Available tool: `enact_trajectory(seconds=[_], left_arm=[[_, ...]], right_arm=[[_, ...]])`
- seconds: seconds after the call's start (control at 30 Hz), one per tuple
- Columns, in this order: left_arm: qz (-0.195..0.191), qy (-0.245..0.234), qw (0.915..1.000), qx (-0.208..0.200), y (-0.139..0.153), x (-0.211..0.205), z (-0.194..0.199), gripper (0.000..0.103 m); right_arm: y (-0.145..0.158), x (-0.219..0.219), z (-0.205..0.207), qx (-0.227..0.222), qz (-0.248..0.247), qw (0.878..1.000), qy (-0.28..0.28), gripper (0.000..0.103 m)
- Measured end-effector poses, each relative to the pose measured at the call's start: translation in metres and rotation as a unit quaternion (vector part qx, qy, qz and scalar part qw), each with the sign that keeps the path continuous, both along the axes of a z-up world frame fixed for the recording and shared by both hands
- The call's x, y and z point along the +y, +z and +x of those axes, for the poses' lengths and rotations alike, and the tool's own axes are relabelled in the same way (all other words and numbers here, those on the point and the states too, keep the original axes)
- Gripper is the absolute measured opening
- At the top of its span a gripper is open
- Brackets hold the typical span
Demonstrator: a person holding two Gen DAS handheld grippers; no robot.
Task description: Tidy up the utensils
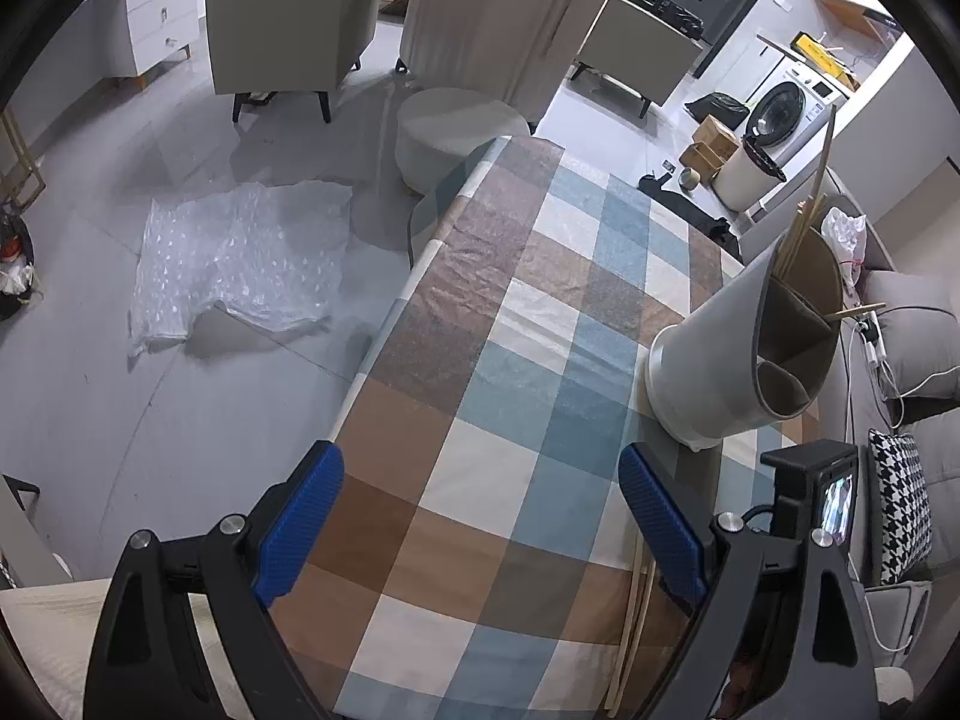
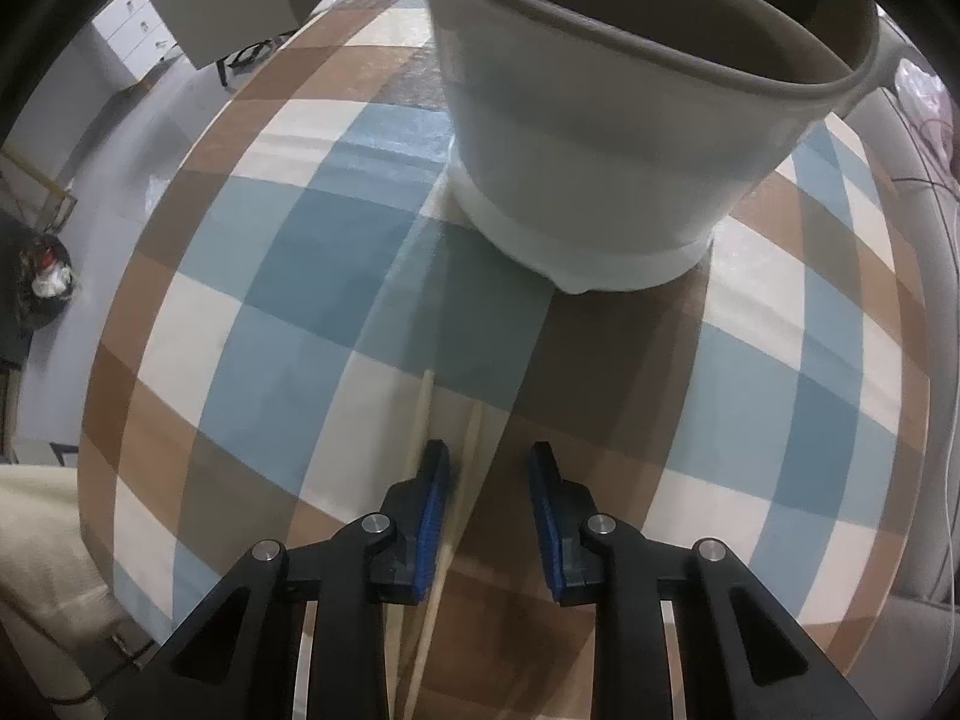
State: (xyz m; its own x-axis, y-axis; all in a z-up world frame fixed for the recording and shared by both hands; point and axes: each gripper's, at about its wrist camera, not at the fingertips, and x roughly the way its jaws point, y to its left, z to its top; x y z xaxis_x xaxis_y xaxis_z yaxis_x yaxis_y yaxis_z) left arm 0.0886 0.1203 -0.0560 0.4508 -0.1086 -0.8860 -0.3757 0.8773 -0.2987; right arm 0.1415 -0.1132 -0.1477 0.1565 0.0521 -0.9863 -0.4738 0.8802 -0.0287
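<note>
Right gripper (image 2: 489, 483) is pointing pretty much straight down at the tabletop (image 2: 300, 276), blue ribbed pads only partly apart with a narrow gap. Two pale wooden chopsticks (image 2: 477, 438) lie flat on the cloth right there: one runs into the gap close by the left pad, the other (image 2: 420, 414) sits just outside that pad. Can't honestly tell if the pad is touching either stick, and nothing looks pinched. The lower ends of both sticks are hidden behind the black gripper frame.

Left gripper (image 1: 480, 528) hangs over the same tabletop with its pads wide apart and nothing between them, just checked cloth. In the left wrist view the chopsticks (image 1: 630, 630) poke out next to its right finger and get cut off at the bottom edge.

The cloth is a shiny, slightly wrinkled plaid of blue, brown, cream and grey squares, looks like wipeable plastic.

Just past the chopsticks stands the utensil holder (image 2: 600, 138), a smooth grey-white tapered tub with a lighter band round the base and a darker rim. The left wrist view shows the holder (image 1: 720, 360) split into compartments by a brown divider, with more chopsticks (image 1: 807, 222) already leaning upright in the far one. How many, I can't make out.

Further off: crumpled bubble wrap (image 1: 240, 258) on the grey floor, a boxy armchair (image 1: 288, 30), and a washing machine (image 1: 786, 114).
</note>
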Motion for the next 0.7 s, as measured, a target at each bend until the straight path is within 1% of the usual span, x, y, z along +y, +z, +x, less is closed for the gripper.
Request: enact_trajectory(seconds=[0.17,0.23,0.3,0.33,0.43,0.57,0.63,0.7], left_arm=[[0.011,0.0,0.9999,0.001,0.0,0.0,0.001,0.09],[0.013,0.005,0.9999,0.007,-0.003,0.001,0.001,0.09],[0.016,0.008,0.9998,0.011,-0.005,0.001,0.002,0.09],[0.019,0.009,0.9997,0.013,-0.006,0.001,0.002,0.09],[0.027,0.008,0.9994,0.022,-0.009,-0.004,0.005,0.09],[0.026,0.004,0.999,0.036,-0.012,-0.018,0.011,0.09],[0.027,-0.009,0.9988,0.041,-0.014,-0.03,0.016,0.09],[0.023,-0.028,0.9982,0.047,-0.019,-0.046,0.02,0.09]], right_arm=[[0.0,0.001,-0.003,-0.015,0.007,1.0,0.0,0.028],[0.0,0.002,-0.003,-0.023,0.012,1.0,0.004,0.027],[0.0,0.005,-0.004,-0.026,0.016,0.999,0.01,0.018],[0.0,0.005,-0.004,-0.025,0.022,0.999,0.012,0.004],[0.001,-0.009,-0.002,-0.013,0.056,0.998,-0.013,0.002],[0.018,-0.038,-0.001,-0.025,0.102,0.993,-0.049,0.002],[0.032,-0.06,0.0,-0.034,0.129,0.989,-0.069,0.002],[0.047,-0.085,0.0,-0.044,0.164,0.981,-0.099,0.002]])
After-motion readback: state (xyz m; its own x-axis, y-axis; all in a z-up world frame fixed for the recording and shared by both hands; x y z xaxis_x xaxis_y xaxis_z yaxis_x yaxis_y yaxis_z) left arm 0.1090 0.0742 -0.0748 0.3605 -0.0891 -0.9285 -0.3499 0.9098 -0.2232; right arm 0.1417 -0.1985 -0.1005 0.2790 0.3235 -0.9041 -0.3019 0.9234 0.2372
